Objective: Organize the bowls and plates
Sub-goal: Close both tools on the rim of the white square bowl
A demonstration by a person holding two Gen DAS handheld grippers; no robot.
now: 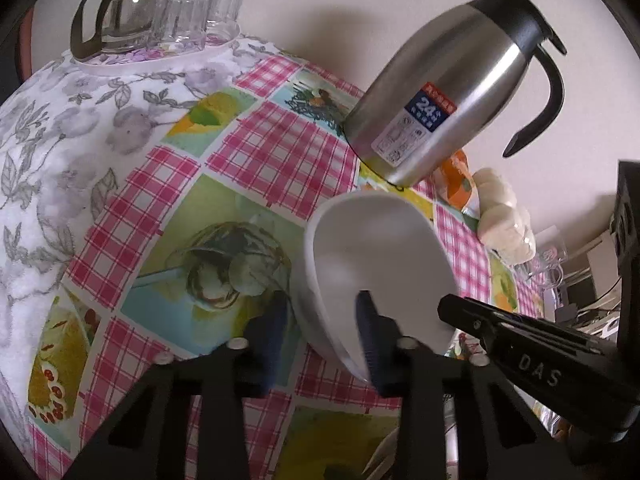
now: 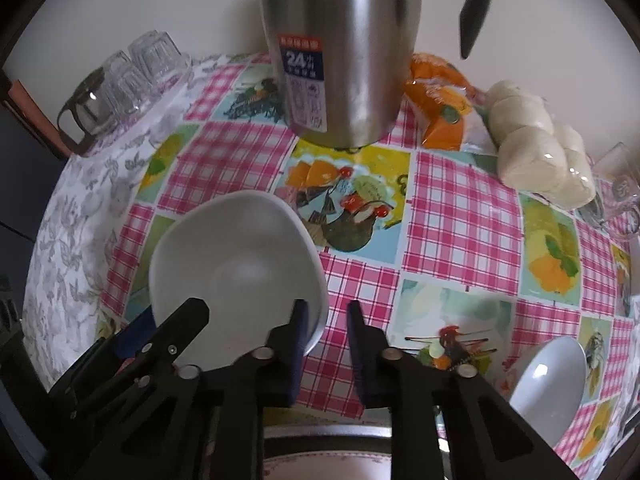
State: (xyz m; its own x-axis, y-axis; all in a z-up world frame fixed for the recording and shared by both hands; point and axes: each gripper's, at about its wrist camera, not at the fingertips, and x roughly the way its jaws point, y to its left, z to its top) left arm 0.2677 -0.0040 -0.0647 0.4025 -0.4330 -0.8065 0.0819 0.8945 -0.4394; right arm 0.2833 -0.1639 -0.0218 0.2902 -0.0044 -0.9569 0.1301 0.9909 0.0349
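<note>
Checked pink oilcloth table (image 2: 460,208) against a plain wall, with clutter at the back: steel flask (image 1: 440,92), upturned glasses (image 1: 200,12), glass jug (image 1: 116,16), bag of buns (image 2: 540,152). We judge the task barely started. Nothing is stacked yet that we can see. One white bowl (image 2: 240,256) sits mid-table in front of the flask, and a second bowl (image 2: 548,392) lies well apart near the table's front right edge. A patterned rim shows at the very bottom of the right wrist view; we can't tell if it's a plate. Both tongs are on the first bowl, at opposite sides of its rim. The left tongs (image 1: 321,300) straddle the wall, one finger inside and the other outside against it, and look clamped on the bowl. The right tongs (image 2: 327,308) also straddle the rim, with the inner finger against the inside wall. The outer finger is just beside the rim with a sliver of cloth showing between, so we call them narrow but not yet pressing. What's left, by our reading, is to finish the grip, carry this bowl to the other one, nest them, and sort any plates.
</note>
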